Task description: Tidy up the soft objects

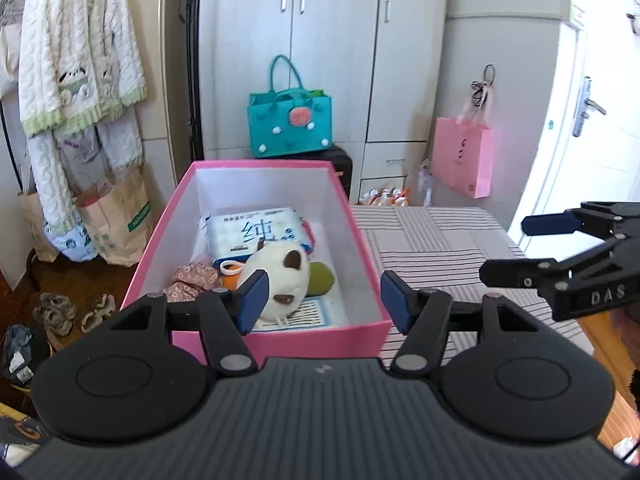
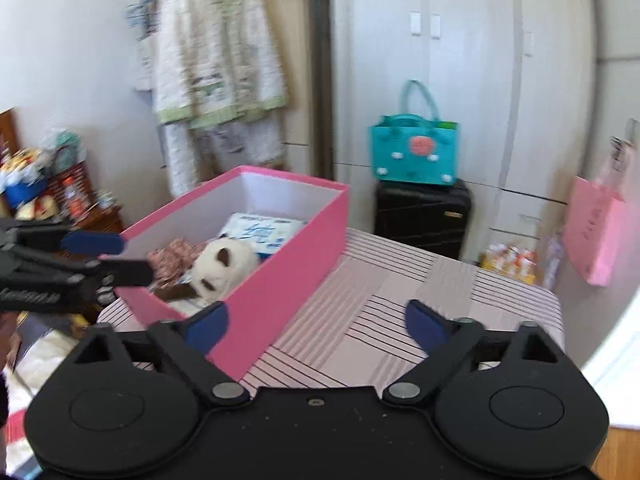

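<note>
A pink box (image 1: 280,342) stands open on a striped table (image 1: 432,240). In it lie a white plush toy (image 1: 280,280), a tissue pack (image 1: 256,236), a floral cloth (image 1: 192,276) and a green soft thing (image 1: 322,278). My left gripper (image 1: 324,300) is open and empty above the box's near wall. My right gripper (image 2: 316,330) is open and empty over the table beside the box (image 2: 280,280); it also shows in the left wrist view (image 1: 508,248). The plush (image 2: 224,266) and the left gripper (image 2: 120,256) show in the right wrist view.
A teal bag (image 1: 290,124) sits on a black suitcase (image 2: 422,216) before white wardrobes. A pink paper bag (image 1: 464,156) hangs at right. Pyjamas (image 1: 80,48) hang on a rack at left, with paper bags (image 1: 116,220) and shoes (image 1: 56,312) below.
</note>
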